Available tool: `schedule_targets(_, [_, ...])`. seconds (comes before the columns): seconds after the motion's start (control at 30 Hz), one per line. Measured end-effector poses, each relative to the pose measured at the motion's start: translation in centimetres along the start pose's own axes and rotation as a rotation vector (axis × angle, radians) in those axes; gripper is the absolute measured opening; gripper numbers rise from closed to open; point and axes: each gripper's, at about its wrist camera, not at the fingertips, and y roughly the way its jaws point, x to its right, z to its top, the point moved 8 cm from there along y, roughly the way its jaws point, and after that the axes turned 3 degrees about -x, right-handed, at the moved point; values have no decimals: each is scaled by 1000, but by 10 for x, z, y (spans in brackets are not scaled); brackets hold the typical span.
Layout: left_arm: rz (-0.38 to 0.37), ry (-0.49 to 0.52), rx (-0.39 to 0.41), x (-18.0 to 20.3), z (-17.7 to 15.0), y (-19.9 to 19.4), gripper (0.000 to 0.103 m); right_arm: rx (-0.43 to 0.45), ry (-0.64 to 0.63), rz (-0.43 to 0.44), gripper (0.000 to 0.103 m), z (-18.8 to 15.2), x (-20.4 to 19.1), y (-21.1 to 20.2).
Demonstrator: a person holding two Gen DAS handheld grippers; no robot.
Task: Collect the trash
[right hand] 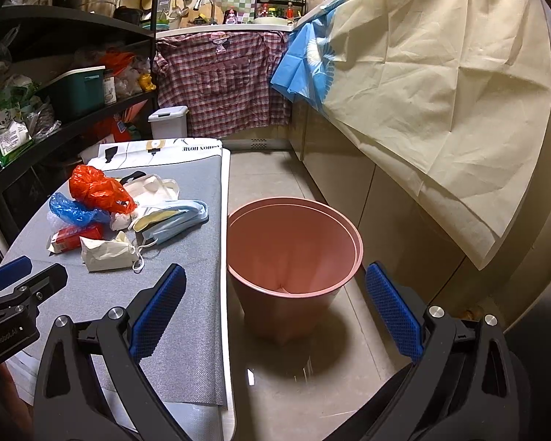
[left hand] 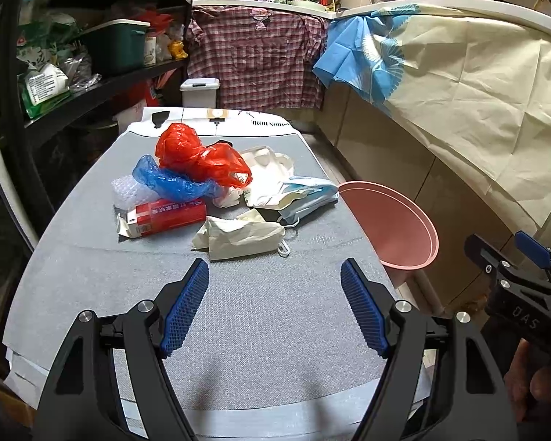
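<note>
A pile of trash lies on the grey table (left hand: 238, 312): a red plastic bag (left hand: 198, 154), a blue plastic bag (left hand: 169, 180), a red carton (left hand: 165, 217), crumpled beige paper (left hand: 238, 235), blue face masks (left hand: 308, 194) and bubble wrap (left hand: 132, 191). The pile also shows in the right wrist view, with the red bag (right hand: 99, 187) and the paper (right hand: 106, 253). A pink bin (right hand: 294, 250) stands on the floor right of the table, seen too in the left wrist view (left hand: 393, 228). My left gripper (left hand: 275, 301) is open and empty, short of the paper. My right gripper (right hand: 275, 308) is open and empty above the bin.
A black shelf rack (left hand: 92, 84) with boxes and packets stands left of the table. A white lidded bin (left hand: 200, 92) sits behind it. A checked shirt (left hand: 257, 55) and a cream cloth (left hand: 477, 84) hang from the counter. Tiled floor (right hand: 275, 386) lies around the pink bin.
</note>
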Motion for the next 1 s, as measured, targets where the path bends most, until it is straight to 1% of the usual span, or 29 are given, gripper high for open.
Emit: schedule_targets(1.0, [-4, 6, 3, 4, -1, 1, 72, 0, 2, -1, 96, 0, 1, 0])
